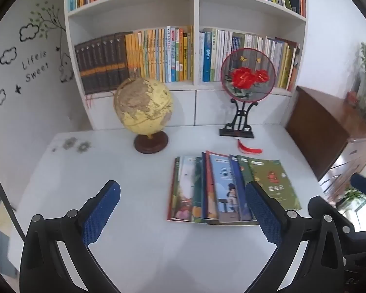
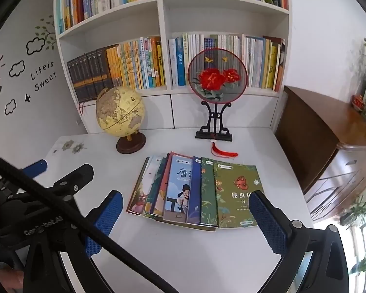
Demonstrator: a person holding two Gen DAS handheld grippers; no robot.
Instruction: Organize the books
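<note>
Nearest to me, much is cut off: the bodies of both my grippers run out of the bottom of each view, and in my right wrist view a thick black cable [image 2: 68, 210] crosses my left-hand finger and hides part of it. My right-hand blue pad in the left wrist view covers the lower corner of the fanned books [image 1: 229, 190], and in the right wrist view the other pad hides the last character of the green cover's title.

My left gripper [image 1: 183, 212] is spread wide, its blue fingers [image 1: 101, 214] well apart, with nothing between them but bare table. My right gripper [image 2: 185, 222] is spread just as wide, empty too, hovering over the near edge of the books [image 2: 195, 193] without touching them. Each gripper shows at the edge of the other's view.

The books lie flat and overlapping in a fan on the white table [image 1: 139, 239], right of centre in the left view. Behind them stand a yellow globe [image 1: 142, 105] on a dark round base and a round embroidered fan [image 1: 247, 73] on a black stand, its red tassel [image 2: 222, 150] trailing on the table near the books' far edge. Further back a white bookshelf [image 1: 195, 7] is packed with upright books. The wall at left bears cloud drawings and the words "Life is Sweet"; a brown wooden cabinet [image 2: 324, 131] sits at right.
</note>
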